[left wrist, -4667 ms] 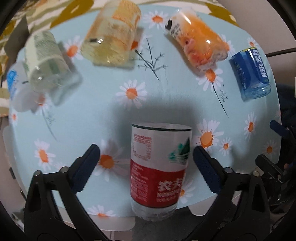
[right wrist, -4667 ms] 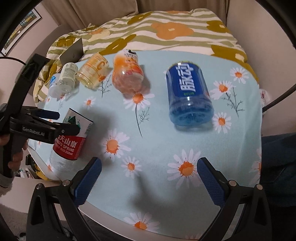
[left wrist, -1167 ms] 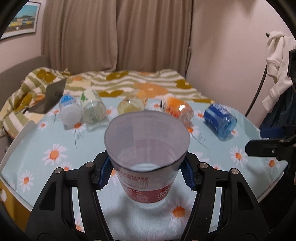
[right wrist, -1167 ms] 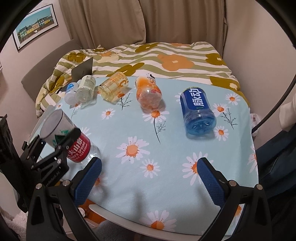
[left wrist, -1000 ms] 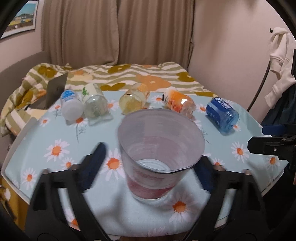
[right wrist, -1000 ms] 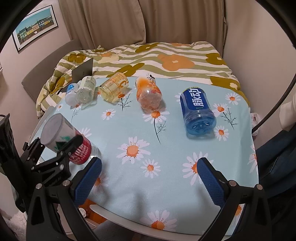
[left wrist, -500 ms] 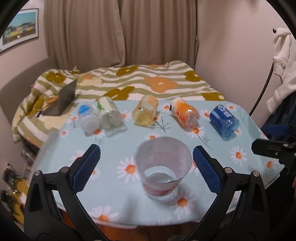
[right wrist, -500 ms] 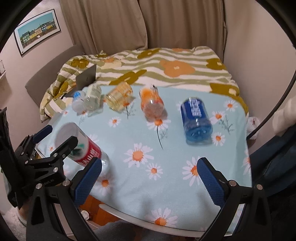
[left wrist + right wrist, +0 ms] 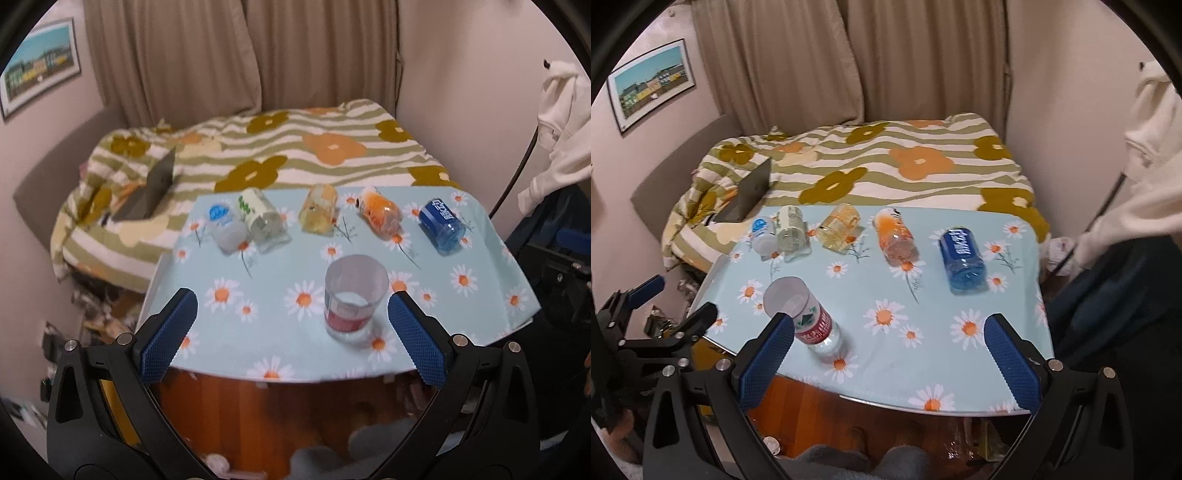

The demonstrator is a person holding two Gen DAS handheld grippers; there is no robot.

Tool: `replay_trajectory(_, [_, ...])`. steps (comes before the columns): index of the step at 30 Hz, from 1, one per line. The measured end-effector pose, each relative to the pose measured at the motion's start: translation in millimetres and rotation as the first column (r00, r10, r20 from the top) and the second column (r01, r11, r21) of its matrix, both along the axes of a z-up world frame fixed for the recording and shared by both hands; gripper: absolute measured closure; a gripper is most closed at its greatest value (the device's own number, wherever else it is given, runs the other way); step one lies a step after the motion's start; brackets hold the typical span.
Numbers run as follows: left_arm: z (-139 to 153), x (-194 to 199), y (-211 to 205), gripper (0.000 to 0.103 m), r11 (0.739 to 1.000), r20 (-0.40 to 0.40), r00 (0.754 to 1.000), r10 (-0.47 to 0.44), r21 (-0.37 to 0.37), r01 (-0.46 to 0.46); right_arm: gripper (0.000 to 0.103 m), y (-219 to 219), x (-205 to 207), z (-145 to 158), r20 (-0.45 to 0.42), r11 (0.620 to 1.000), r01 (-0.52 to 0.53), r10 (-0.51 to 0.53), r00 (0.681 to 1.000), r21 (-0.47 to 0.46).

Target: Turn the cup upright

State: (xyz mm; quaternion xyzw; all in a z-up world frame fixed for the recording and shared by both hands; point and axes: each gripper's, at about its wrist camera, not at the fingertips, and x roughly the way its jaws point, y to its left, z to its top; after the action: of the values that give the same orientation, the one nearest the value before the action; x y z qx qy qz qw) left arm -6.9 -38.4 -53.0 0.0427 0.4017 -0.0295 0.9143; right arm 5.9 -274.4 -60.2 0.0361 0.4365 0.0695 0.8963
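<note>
The cup (image 9: 354,296), clear plastic with a red and white label, stands upright with its mouth up near the front edge of the daisy-print table (image 9: 480,295). It also shows in the right wrist view (image 9: 805,317), at the table's front left. My left gripper (image 9: 291,334) is open and empty, pulled back off the table's front edge, with the cup ahead between its blue pads and apart from them. My right gripper (image 9: 888,356) is open and empty, held back above the front edge.
Several cut bottle cups lie on their sides in a row along the far edge: a white one (image 9: 226,229), a green-labelled one (image 9: 261,219), a yellow one (image 9: 318,214), an orange one (image 9: 380,214) and a blue one (image 9: 441,226). A bed with a laptop (image 9: 153,192) lies behind.
My left gripper set the cup upright on the table, opened, and drew back and up away from it. The right gripper also pulled back and rose.
</note>
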Motion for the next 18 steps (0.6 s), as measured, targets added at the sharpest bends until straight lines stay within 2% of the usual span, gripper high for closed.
replay_trajectory(5, [1, -6, 10, 0.000, 1.000, -0.012, 1.000, 0.002, -0.008, -0.002, 0.000, 5, -13, -5, -0.014, 0.998, 0.056, -0.056, 0.998, -0.040])
replay_trajectory(10, [4, -8, 16, 0.000, 1.000, -0.004, 1.000, -0.001, -0.026, 0.001, 0.000, 4, -21, -12, -0.031, 0.993, 0.109, -0.110, 0.993, -0.040])
replay_trajectory(18, [4, -9, 19, 0.000, 1.000, -0.004, 1.000, -0.003, -0.030, 0.003, 0.000, 6, -26, -9, -0.020, 0.990, 0.133, -0.134, 0.991, -0.053])
